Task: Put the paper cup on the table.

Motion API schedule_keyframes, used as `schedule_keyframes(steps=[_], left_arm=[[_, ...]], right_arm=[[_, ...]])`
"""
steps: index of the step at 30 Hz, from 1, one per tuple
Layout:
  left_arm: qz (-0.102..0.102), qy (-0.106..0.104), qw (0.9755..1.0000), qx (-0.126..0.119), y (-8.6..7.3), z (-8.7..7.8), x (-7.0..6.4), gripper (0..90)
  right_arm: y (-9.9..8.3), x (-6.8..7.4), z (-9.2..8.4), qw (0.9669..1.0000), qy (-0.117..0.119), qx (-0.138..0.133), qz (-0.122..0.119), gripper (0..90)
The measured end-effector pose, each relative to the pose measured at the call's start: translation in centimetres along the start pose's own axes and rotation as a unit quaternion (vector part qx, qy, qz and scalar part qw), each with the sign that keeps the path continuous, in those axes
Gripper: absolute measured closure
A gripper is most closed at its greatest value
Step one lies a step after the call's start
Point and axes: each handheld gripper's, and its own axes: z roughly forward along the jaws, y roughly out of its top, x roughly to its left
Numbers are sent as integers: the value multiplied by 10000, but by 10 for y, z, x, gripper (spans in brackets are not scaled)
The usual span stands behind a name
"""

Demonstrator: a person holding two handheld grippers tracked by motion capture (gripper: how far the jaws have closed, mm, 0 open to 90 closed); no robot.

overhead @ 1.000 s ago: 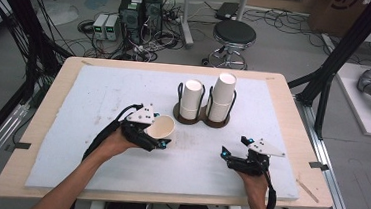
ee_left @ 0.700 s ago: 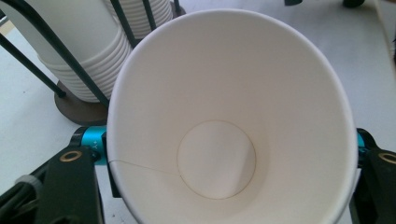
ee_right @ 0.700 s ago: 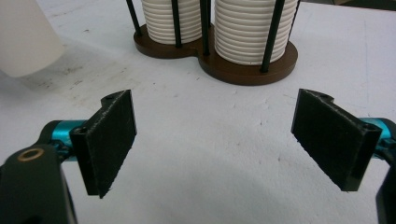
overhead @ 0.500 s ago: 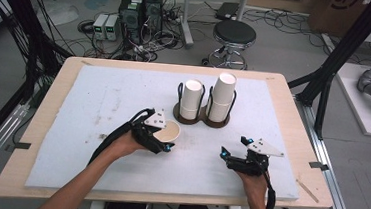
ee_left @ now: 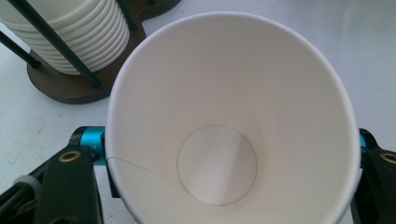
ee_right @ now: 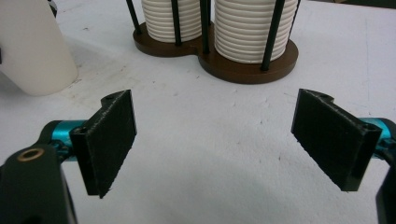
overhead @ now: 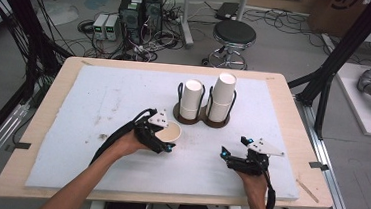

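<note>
Under both my grippers lies the white foam mat (overhead: 71, 125), scuffed with dark specks, the biggest thing before me. Ahead of my left gripper and a little to its right stands the dark wooden cup holder (overhead: 201, 118), a two-lobed base with thin black rods around two stacks of ribbed white cups (overhead: 223, 95); the right-hand stack rises taller.

My left gripper (overhead: 163, 144) is clamped on a single paper cup (ee_left: 229, 121), its jaws pressing the wall from either side. The cup is plain white, smooth-walled, empty, with a thin rolled rim and a faint seam line down the inside; its round bottom disc shows pale deep within. The mouth points away from my hand, tipped up toward the holder, which sits just beyond the rim.

My right gripper (ee_right: 215, 140) hovers low over bare mat, jaws spread wide with nothing between them; the held cup shows off to its left.
</note>
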Motion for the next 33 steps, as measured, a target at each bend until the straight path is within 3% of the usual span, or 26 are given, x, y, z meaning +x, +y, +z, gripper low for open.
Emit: schedule_keyframes(steps=[5, 7, 24, 33], left_arm=[[-151, -80, 9999, 5, -1, 3, 1, 215], [-226, -122, 9996, 92, -3, 6, 2, 142], [-202, 10, 9995, 241, -7, 3, 1, 144], [-431, 110, 9989, 142, -30, -19, 5, 146]], right_arm=[[0, 0, -1, 10000, 6, -9, 22, 146], [0, 0, -1, 10000, 6, 5, 44, 146], [-1, -1, -1, 10000, 48, -31, 30, 146], [0, -1, 0, 10000, 49, -21, 12, 146]])
